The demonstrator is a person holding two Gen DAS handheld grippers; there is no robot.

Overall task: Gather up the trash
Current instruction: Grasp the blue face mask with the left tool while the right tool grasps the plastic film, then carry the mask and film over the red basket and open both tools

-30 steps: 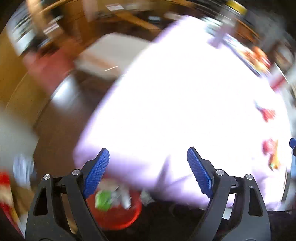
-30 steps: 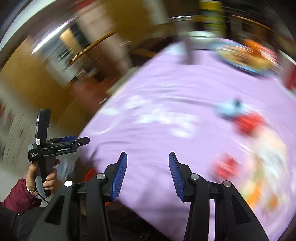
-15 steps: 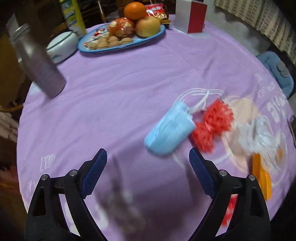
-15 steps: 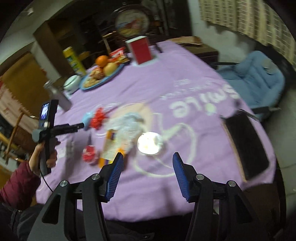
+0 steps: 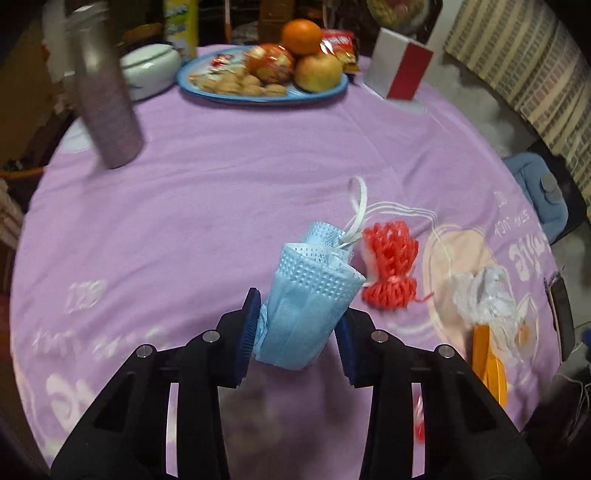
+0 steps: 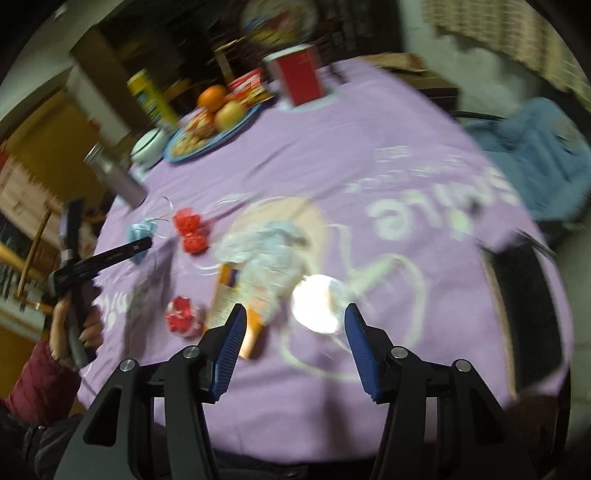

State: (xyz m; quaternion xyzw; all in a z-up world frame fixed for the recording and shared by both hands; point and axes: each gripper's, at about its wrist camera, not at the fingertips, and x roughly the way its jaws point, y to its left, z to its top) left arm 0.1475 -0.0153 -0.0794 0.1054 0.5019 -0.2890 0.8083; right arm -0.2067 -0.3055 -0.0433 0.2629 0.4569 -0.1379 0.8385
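Left wrist: left tongs (image 5: 295,332) clamped on blue mask (image 5: 306,295), purple tablecloth (image 5: 221,192).

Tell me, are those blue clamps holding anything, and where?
The left gripper pinches the crumpled blue face mask at its lower end. The right gripper holds nothing.

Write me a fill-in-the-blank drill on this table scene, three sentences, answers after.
1. The left claw is shut on a blue ____.
2. The right claw is ____, with nothing between its pads.
3. The orange and the apple sit on a ____ plate.

Missing words: mask; open; blue
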